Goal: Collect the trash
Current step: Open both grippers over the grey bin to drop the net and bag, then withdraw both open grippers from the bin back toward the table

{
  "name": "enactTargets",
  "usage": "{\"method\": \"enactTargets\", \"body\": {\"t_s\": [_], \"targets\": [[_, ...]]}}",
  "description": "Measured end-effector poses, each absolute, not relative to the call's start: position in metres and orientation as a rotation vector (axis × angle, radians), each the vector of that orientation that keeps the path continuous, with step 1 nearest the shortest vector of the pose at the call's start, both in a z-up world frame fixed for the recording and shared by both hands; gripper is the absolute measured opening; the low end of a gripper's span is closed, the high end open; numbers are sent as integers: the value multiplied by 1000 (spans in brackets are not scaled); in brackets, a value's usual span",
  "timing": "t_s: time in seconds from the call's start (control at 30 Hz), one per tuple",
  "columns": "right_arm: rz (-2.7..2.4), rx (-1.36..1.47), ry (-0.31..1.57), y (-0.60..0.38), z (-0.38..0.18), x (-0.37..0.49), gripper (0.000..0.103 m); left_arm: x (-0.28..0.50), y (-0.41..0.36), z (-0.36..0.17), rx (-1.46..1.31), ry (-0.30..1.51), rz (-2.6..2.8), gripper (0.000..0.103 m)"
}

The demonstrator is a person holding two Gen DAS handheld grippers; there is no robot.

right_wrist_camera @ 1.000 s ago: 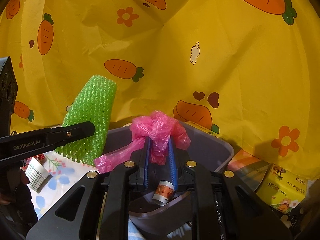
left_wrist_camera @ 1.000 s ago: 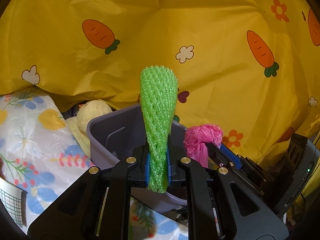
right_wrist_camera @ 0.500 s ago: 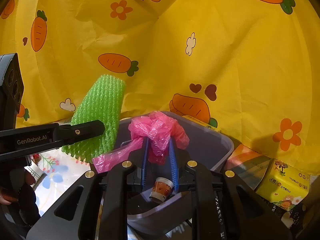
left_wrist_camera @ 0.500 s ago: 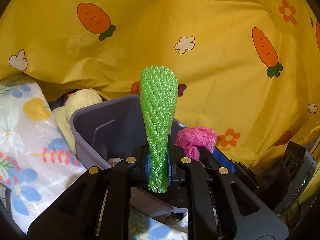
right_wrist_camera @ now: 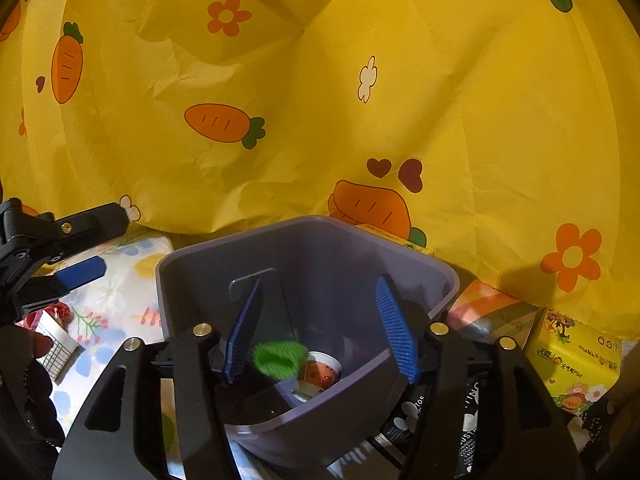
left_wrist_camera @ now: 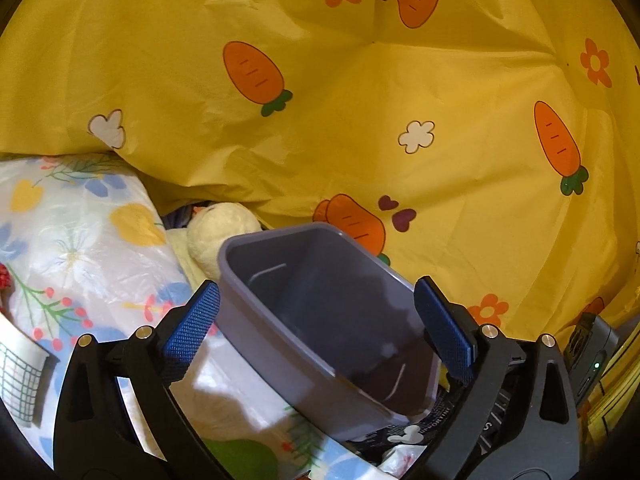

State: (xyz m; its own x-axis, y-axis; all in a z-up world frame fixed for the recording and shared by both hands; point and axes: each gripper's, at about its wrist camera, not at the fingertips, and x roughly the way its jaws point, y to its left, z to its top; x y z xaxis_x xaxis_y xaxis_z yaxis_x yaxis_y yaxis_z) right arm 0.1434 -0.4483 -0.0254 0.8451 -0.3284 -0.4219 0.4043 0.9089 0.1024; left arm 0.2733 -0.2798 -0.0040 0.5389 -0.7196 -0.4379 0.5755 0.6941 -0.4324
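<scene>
Your left gripper [left_wrist_camera: 316, 328] has just been opening, and its jaws now stand wide apart with nothing between them. They frame the near wall of the grey bin [left_wrist_camera: 280, 344]. In the right wrist view the green foam net [right_wrist_camera: 278, 358] lies inside the bin, next to a small printed paper cup [right_wrist_camera: 320, 368]. Your right gripper [right_wrist_camera: 320, 328] has also just been opening. Its jaws are apart over the bin's mouth and empty. The pink bag is not visible in either view (I judge it has fallen to the bottom, behind the bin's near wall, but I cannot confirm this).

The drop looks done, so the step to finish well is the withdrawal. Lift both grippers straight up and back before you swing away. The left one's right finger [left_wrist_camera: 444, 336] sits close to the bin's wall, and a sideways pull could tip the light plastic bin. Keep the jaws wide as you clear the rim.

The bin rests on a flowered plastic sheet [left_wrist_camera: 80, 248], with a pale plush toy [left_wrist_camera: 220, 232] just behind its left corner. A yellow carrot-print cloth [right_wrist_camera: 440, 120] hangs as the backdrop. To the right of the bin lies a yellow tissue pack [right_wrist_camera: 576, 356].
</scene>
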Motion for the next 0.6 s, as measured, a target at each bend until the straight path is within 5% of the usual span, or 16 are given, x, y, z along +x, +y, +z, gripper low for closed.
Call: {"method": "enactTargets", "body": {"t_s": [0.13, 0.6], "targets": [[-401, 192, 392, -442, -25, 138, 84, 260, -255, -4, -229, 603, -703, 97], [-326, 172, 353, -386, -8, 118, 87, 208, -152, -5, -181, 571, -427, 97]]}}
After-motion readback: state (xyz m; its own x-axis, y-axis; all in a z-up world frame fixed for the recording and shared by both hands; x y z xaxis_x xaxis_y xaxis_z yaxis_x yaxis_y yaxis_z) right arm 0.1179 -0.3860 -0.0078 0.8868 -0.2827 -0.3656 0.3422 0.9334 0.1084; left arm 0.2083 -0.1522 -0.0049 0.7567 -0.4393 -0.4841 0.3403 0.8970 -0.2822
